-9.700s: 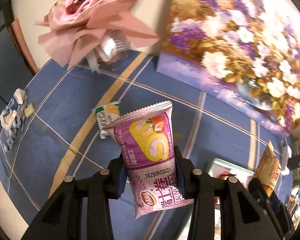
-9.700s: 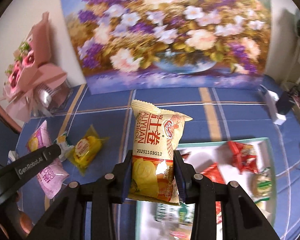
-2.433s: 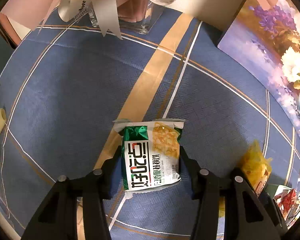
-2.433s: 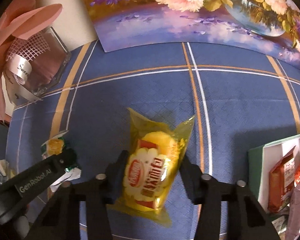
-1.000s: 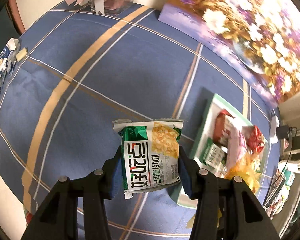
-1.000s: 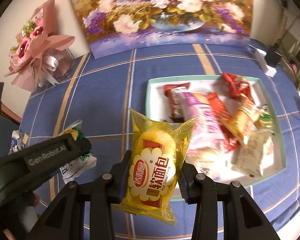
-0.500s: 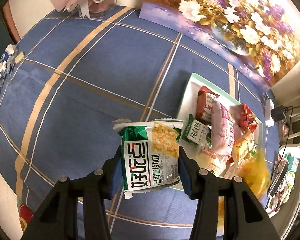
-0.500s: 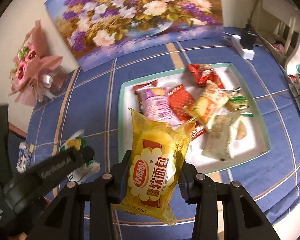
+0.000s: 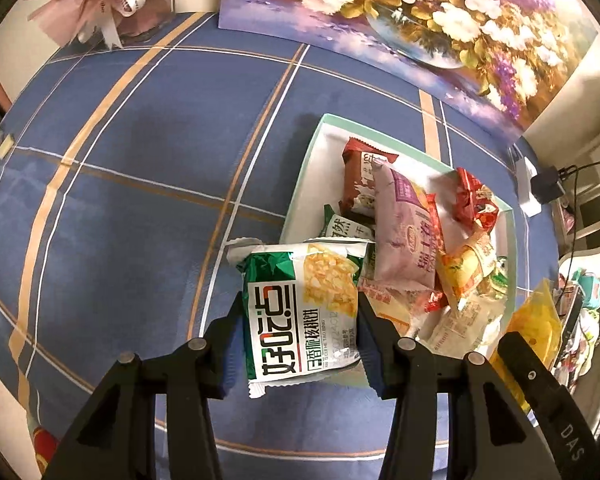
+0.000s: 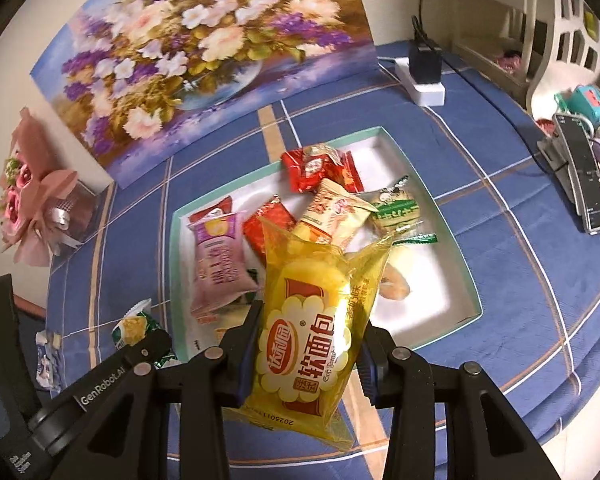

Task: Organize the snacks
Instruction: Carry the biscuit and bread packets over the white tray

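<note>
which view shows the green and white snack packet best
The left wrist view: the green and white snack packet sits front and centre, clamped in the left gripper, printed face fully readable. The right wrist view shows only a small corner of it behind the left gripper's arm.

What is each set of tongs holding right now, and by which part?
Left tongs: the green-and-white snack packet, clamped across its lower half. Right tongs: the yellow bread packet, gripped by its side edges at mid-height.
</note>
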Demonstrator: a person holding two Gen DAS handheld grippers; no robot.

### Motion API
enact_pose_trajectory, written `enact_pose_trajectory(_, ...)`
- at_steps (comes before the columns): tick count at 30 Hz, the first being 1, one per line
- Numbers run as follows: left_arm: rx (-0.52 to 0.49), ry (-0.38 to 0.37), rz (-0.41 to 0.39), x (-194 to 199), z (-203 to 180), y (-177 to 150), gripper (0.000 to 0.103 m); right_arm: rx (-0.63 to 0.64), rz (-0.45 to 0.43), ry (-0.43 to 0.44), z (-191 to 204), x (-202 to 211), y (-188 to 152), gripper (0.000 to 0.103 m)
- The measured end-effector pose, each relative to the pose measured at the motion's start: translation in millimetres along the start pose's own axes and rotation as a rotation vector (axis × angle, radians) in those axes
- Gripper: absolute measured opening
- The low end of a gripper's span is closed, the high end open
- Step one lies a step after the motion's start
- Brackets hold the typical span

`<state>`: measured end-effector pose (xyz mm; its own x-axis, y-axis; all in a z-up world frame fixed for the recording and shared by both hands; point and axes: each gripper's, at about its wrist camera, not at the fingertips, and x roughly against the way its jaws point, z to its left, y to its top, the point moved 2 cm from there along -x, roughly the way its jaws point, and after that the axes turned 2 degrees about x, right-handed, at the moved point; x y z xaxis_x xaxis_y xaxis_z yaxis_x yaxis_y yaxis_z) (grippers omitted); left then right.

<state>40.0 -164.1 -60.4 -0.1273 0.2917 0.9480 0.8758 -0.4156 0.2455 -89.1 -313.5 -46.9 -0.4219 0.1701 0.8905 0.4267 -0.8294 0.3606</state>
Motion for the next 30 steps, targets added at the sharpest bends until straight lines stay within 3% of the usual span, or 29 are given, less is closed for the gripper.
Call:
enact_pose_trajectory(10, 0.018, -0.030, 0.010, -27.9, 6.7, 12.4, 0.051, 0.046, 0.026, 0.007, 9.3, -31.0, 1.9, 0.043)
enact_pose_trajectory(17, -0.040, -0.031, -0.012, -31.5, -5.8, 15.3, 0.051, 0.052, 0.047, -0.010, 5.8, -48.3, 3.3, 0.043)
enact_pose_trajectory(30, -0.135, -0.027, 0.029, -46.3, -26.6, 7.0, 0.051, 0.031, 0.054, -0.023, -0.6, -54.7, 5.6, 0.044)
